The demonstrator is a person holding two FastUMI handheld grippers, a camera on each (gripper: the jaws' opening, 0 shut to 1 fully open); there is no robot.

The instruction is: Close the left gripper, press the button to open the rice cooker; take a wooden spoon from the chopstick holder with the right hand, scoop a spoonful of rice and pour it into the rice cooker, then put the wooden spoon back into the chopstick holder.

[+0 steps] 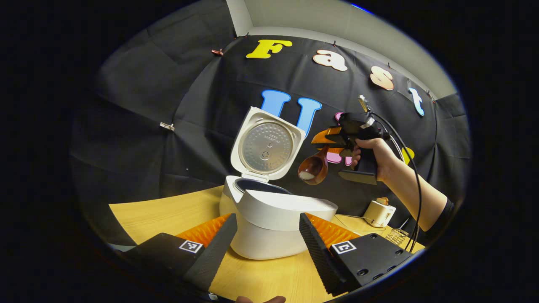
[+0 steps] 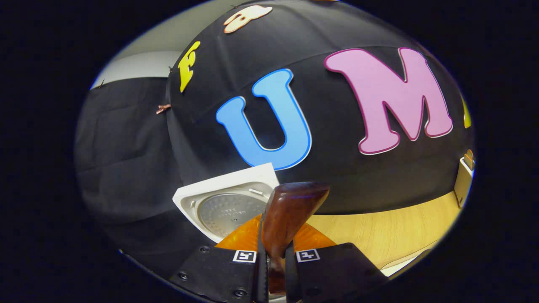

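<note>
White plastic forms the body of the rice cooker (image 1: pixel 273 219), which stands on the wooden table (image 1: pixel 168 210) directly ahead of the left gripper (image 1: pixel 267 240), framed between its two fingers; these are spread wide apart and hold nothing. The cooker's lid (image 1: pixel 266 145) stands raised at the far side of the body, its metal inner plate facing the gripper, and the dark inner pot (image 1: pixel 261 185) is exposed below it. Ahead and to the right of the left gripper, above the cooker's right edge, a hand (image 1: pixel 372 158) holds the right gripper (image 1: pixel 332 145) in the air. The right gripper's fingers are closed tightly on the handle of the wooden spoon (image 1: pixel 315 168), whose bowl hangs below the fingers, tilted, with a small amount of white rice (image 1: pixel 307 176) resting in it. The bowl is beside the open lid and above the cooker, not touching either. In the right gripper view, the spoon handle (image 2: pixel 280 235) is clamped between the two fingers and extends forward, with the lid (image 2: pixel 227 206) just ahead and to the left. A small white appliance (image 1: pixel 379 212) stands on the table farther right, near a wire rack (image 1: pixel 396 236).
</note>
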